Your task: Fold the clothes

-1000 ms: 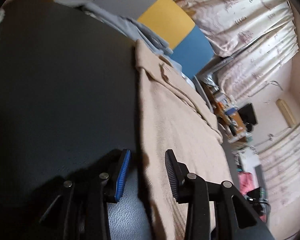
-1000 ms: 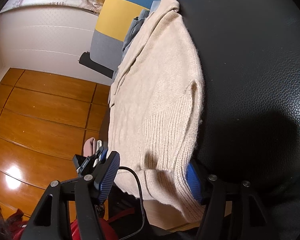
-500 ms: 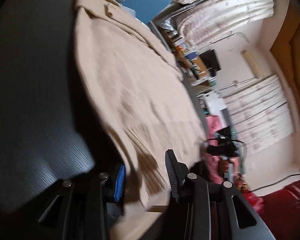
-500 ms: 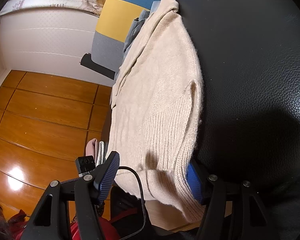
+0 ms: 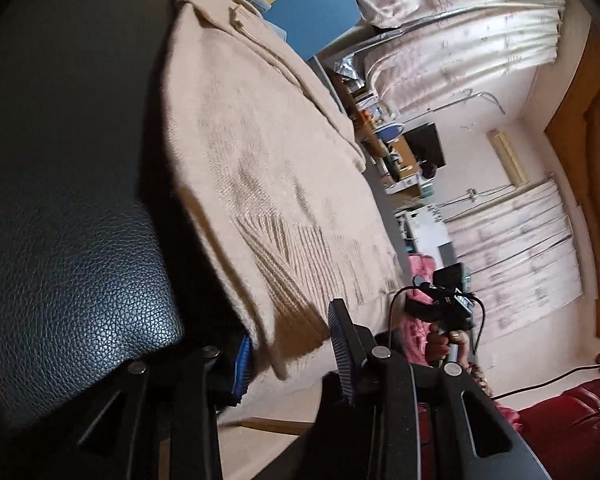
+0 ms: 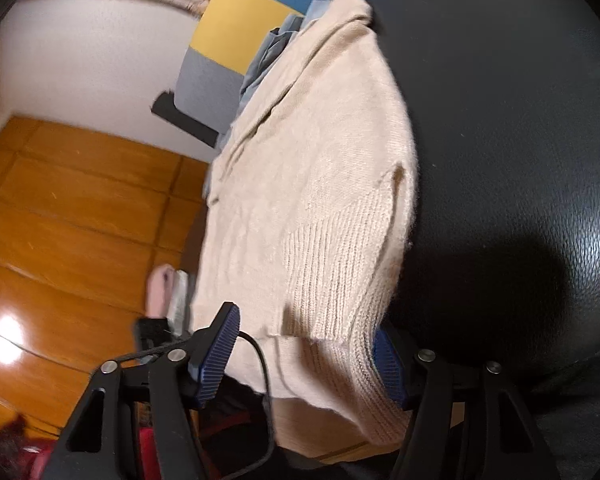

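Since a second ago: left gripper (image 5: 290,354) swinging from the sweater's side edge round to its ribbed hem corner, view now taking in far more of the room; right gripper (image 6: 300,354) barely shifting.

Both sets of jaws closing, fingers part spread. Hem of the beige sweater (image 6: 320,208) lying between each pair of blue pads (image 6: 220,350), not yet visibly pinched on either side.

Sweater resting flat on the black leather surface (image 5: 72,248), collar toward the far end, hem hanging just over the near edge. Sides looking already turned in to a narrow strip, judging by the doubled edge along the right; lengthwise fold from hem to collar apparently remaining. Grey-blue garment (image 6: 266,56) bunching beyond the collar, seemingly awaiting its turn.

Around: glossy wooden floor (image 6: 72,208) below, a cushion of grey, yellow and blue panels (image 6: 236,36) at the far end, pale patterned curtains (image 5: 460,32), a cluttered desk (image 5: 396,160), something red low at the right. Hand (image 5: 446,344) gripping the other handle showing past the hem.
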Available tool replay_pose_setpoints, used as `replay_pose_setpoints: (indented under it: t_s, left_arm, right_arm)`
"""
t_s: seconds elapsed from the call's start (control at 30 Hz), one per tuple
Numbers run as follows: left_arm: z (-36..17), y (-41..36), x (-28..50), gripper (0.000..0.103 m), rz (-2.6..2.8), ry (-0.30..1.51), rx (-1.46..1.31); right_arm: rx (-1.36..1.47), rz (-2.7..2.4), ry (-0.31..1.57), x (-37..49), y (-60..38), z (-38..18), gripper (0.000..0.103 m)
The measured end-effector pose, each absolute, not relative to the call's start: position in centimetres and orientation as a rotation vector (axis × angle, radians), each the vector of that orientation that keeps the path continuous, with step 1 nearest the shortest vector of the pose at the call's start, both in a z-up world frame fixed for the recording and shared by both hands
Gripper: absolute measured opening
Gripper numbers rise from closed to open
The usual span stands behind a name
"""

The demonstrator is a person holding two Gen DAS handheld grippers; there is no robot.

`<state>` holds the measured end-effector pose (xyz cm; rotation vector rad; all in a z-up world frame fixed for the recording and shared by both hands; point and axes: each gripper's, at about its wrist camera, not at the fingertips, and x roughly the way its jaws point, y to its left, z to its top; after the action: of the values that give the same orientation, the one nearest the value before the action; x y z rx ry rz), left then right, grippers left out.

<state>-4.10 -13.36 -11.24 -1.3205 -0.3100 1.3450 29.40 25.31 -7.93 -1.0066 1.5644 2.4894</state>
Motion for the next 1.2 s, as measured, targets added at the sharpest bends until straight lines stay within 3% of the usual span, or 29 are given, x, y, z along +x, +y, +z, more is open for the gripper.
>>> replay_pose_setpoints:
  t_s: [0.07,0.1,0.3,0.7,0.97,1.2]
  left_arm:
    - [-11.6,-13.5,-4.3,0.012,1.368,-0.321,-1.346]
    - [-11.7,-13.8,-4.3,0.009,1.381,-0.325,-1.346]
    - [-10.8,-16.1,-3.4,0.008,1.443,-0.317,-1.264]
    - [-6.0,-25.3,-1.4,0.008,1.343,-0.66,-1.101]
    - [-1.5,-31.2,-0.8,0.008,1.292,-0.88,-0.934]
    - [-2.6,-25.0,-8.5,0.008,1.325,-0.959,-0.995]
  right_arm:
    - [-1.061,2.461,1.442,29.1,25.0,-7.7,0.014]
    - [-1.068,2.439,1.436,29.2,25.2,-7.9,0.01]
    - [-0.986,2.414,1.557,30.2,25.7,-8.2,0.01]
    - [-0.743,2.629,1.809,33.9,23.3,-4.1,0.01]
    - [-0.493,2.913,1.777,37.2,19.5,2.0,0.01]
    - [-0.533,2.83,1.793,31.5,23.2,1.3,0.01]
